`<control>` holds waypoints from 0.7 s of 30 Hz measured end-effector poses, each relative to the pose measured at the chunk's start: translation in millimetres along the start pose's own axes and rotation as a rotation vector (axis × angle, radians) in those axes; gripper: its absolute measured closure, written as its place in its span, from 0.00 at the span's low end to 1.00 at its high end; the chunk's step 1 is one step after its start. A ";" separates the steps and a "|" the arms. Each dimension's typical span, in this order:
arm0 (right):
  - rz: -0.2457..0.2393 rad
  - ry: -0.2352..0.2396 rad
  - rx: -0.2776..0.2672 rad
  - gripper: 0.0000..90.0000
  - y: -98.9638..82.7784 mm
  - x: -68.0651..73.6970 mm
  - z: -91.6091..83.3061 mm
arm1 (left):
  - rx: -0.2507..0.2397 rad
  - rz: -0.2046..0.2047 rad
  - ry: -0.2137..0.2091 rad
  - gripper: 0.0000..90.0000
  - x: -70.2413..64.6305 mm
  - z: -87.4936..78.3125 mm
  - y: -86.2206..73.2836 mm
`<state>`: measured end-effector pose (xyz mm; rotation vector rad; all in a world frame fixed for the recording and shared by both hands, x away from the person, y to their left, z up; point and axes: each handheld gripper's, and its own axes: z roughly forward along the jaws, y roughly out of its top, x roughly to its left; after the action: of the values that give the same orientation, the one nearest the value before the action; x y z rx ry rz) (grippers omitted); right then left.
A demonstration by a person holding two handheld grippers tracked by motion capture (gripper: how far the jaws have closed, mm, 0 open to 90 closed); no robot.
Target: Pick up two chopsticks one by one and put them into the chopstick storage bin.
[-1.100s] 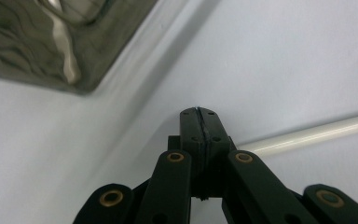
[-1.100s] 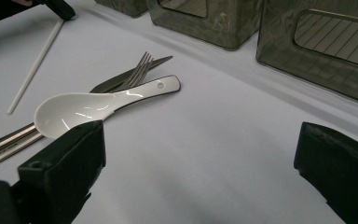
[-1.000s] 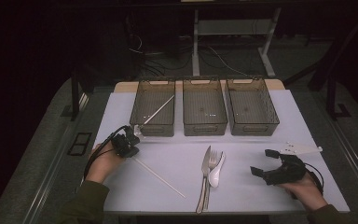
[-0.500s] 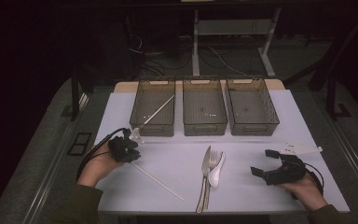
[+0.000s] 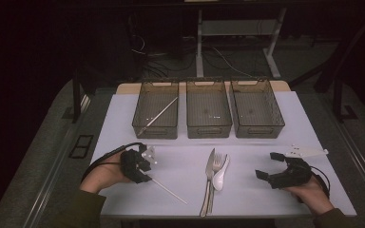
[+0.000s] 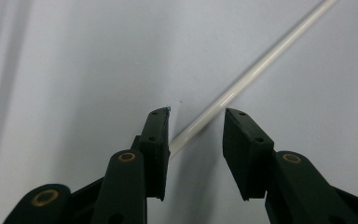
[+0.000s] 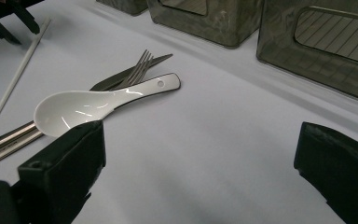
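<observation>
In the high view, the left hand-held gripper (image 5: 148,164) sits at the lower left of the frame over the near end of a white chopstick (image 5: 169,190), which lies flat on the pale surface (image 5: 247,199) and runs down and to the right; a matching chopstick (image 5: 158,115) already rests slantwise in the leftmost bin (image 5: 155,129) at upper centre, so the step in hand looks like collecting this second one for the same bin; the right hand-held gripper (image 5: 272,166) rests at the lower right with its jaws spread wide and nothing between them; a knife (image 5: 207,181), fork (image 5: 216,167) and white spoon (image 5: 221,174) lie together at lower centre, well apart from either gripper.

In the left gripper view, the jaws stand partly apart and have just been opening; the chopstick (image 6: 256,70) passes between them, its end close against the left pad (image 6: 156,149) with a clear gap to the right pad, so nothing is clamped; to do this well, I judge the gripper should centre the stick between the pads and come low before closing, since so thin and round a stick could roll or skid out of an off-centre pinch.

In the right gripper view, both jaws rise wide apart at the bottom corners, empty; the spoon (image 7: 93,105) lies at left centre atop the fork (image 7: 135,74), and the chopstick (image 7: 21,70) shows at upper left.
</observation>
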<state>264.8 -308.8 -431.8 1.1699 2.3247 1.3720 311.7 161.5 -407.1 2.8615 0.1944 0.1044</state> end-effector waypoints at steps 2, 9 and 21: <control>-0.003 0.001 -0.002 0.02 0.0 -0.1 -0.1 | 0.024 0.016 -0.003 0.66 -1.5 3.9 2.2; -0.001 0.000 -0.002 0.02 0.1 -0.2 -0.4 | 0.084 0.048 -0.014 0.66 -4.1 9.9 10.3; 0.000 0.002 0.003 0.02 0.3 0.5 0.6 | 0.072 0.068 -0.054 0.75 -0.7 10.4 9.9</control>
<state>264.9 -308.0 -431.8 1.1692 2.3296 1.3707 313.2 149.2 -414.4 2.9389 0.0914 0.0341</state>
